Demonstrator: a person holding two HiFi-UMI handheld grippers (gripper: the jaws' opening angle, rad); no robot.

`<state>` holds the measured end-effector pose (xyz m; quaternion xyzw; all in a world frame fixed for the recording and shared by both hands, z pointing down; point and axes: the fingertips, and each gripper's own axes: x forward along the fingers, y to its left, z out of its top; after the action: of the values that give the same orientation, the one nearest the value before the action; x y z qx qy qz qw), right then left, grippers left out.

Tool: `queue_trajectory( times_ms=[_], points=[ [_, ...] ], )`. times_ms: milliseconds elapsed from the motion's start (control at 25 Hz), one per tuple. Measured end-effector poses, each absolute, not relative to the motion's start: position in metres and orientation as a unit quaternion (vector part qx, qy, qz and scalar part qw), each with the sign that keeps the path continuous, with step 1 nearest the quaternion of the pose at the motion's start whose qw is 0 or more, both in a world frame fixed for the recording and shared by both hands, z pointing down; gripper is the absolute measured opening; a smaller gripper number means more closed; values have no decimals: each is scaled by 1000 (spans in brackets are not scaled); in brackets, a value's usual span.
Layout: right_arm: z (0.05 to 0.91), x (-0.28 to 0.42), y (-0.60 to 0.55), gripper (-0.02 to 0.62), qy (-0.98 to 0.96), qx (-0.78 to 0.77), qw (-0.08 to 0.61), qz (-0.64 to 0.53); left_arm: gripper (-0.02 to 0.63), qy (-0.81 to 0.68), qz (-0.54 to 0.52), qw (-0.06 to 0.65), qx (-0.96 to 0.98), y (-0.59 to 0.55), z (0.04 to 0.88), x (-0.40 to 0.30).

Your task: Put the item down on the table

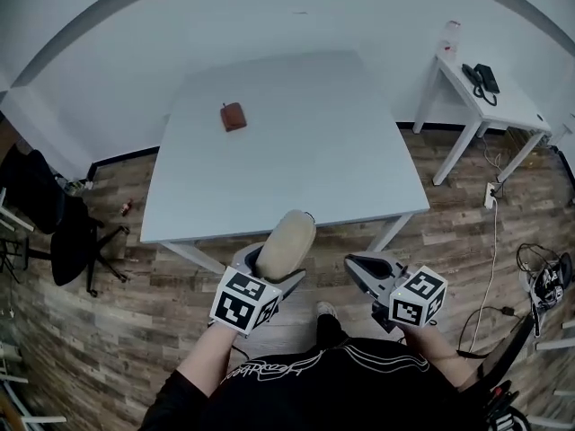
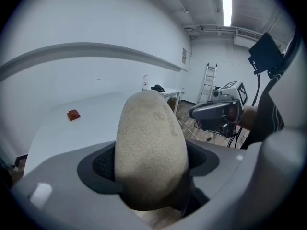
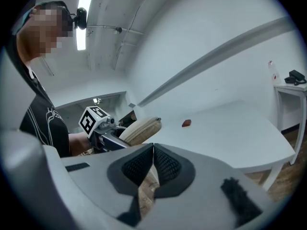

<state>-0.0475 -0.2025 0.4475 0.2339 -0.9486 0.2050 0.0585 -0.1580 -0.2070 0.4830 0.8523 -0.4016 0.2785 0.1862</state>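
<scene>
2 grippers are held low in front of the person, near the closer edge of a white table (image 1: 296,142). The left gripper (image 1: 272,266) is clamped on a beige pouch (image 1: 286,243), which is gripped at its lower part by both jaws and stands up between them, its rounded far end reaching toward the table's edge. In the left gripper view the pouch's grainy fabric fills the middle, and faint stamped marks are seen near its top but cannot be read. The pouch is held in the air and is not resting on the table. The right gripper (image 1: 361,268) is held just beside the left one; its 2 black ribbed pads (image 3: 165,166) are pressed together with nothing between them. 1 marker cube (image 1: 244,301) is seen on the left gripper and 1 more (image 1: 418,296) on the right.

1 small red-brown object (image 1: 234,116) lies on the table's far left part, well apart from the pouch. A smaller white side table (image 1: 503,106) stands to the right, with a black phone (image 1: 482,79) and a bottle (image 1: 449,36) on it. A black chair (image 1: 54,232) is seen at the left on the wooden floor (image 1: 117,312), and cables (image 1: 544,277) lie at the right.
</scene>
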Motion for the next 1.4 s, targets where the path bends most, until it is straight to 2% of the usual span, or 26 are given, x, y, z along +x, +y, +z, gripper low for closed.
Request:
queue_trajectory(
  times_ms=[240, 480, 880, 1400],
  points=[
    [460, -59, -337, 9, -948, 225, 82, 211, 391, -410, 298, 186, 842, -351, 507, -167],
    [461, -66, -420, 8, -949, 225, 98, 199, 391, -394, 346, 193, 829, -432, 560, -166],
    [509, -64, -443, 9, -933, 230, 119, 250, 391, -368, 411, 213, 806, -459, 634, -169],
    [528, -64, -454, 9, -928, 226, 129, 266, 393, -346, 469, 176, 793, -459, 665, -172]
  ],
)
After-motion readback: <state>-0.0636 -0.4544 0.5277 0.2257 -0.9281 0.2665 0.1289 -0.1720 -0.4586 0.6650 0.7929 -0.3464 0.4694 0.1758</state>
